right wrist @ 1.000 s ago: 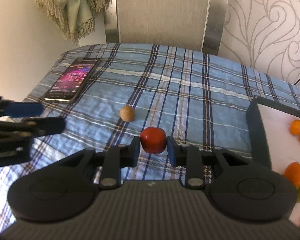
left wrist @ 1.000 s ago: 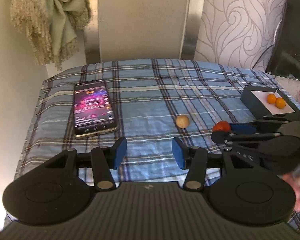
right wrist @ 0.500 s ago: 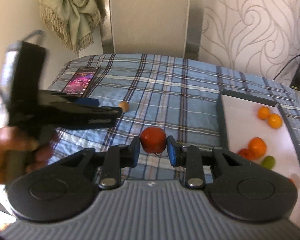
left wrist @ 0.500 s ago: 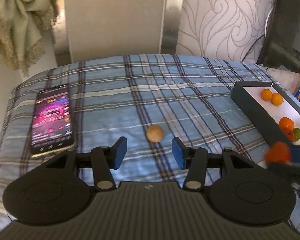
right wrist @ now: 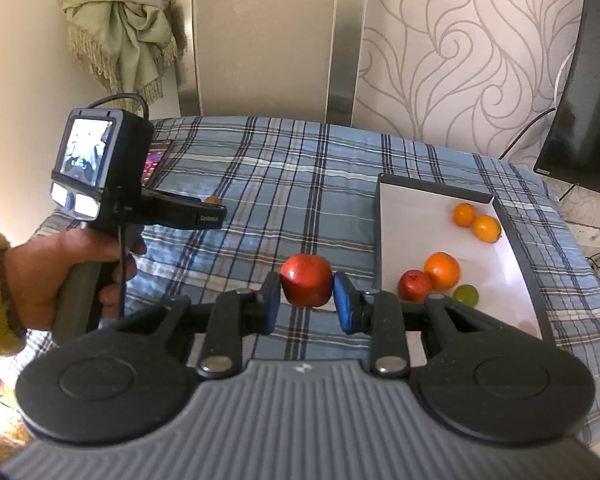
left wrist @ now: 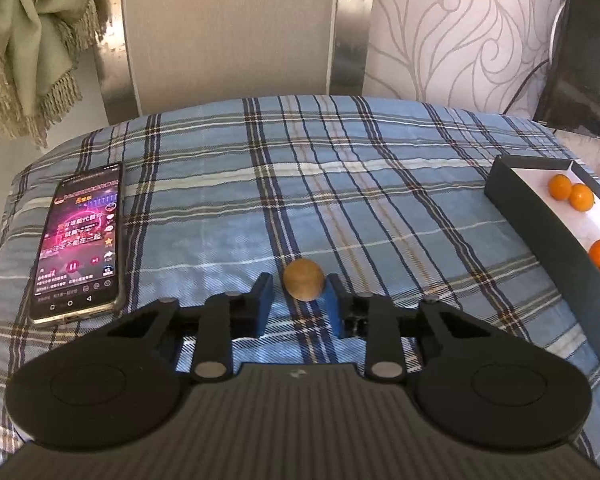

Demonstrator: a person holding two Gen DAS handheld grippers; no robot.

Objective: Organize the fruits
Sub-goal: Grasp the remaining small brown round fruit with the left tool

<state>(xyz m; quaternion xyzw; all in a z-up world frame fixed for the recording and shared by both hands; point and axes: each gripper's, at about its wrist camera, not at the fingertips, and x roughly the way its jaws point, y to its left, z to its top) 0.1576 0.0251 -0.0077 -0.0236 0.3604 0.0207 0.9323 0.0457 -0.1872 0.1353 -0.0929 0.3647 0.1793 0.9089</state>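
While the phone [left wrist: 80, 240] lies at the far left of the plaid cloth [left wrist: 380, 200], the left gripper [left wrist: 299, 300] stands spread around the tan round fruit [left wrist: 303, 279], which rests on the cloth between the pads, perhaps touching the right one. To its right, the right gripper [right wrist: 307, 300] clenches the red apple [right wrist: 306, 279] just short of the tray [right wrist: 380, 240] holding other fruit. Risk: an uneven closure could nudge the round fruit away; an early release would drop the apple outside the tray.
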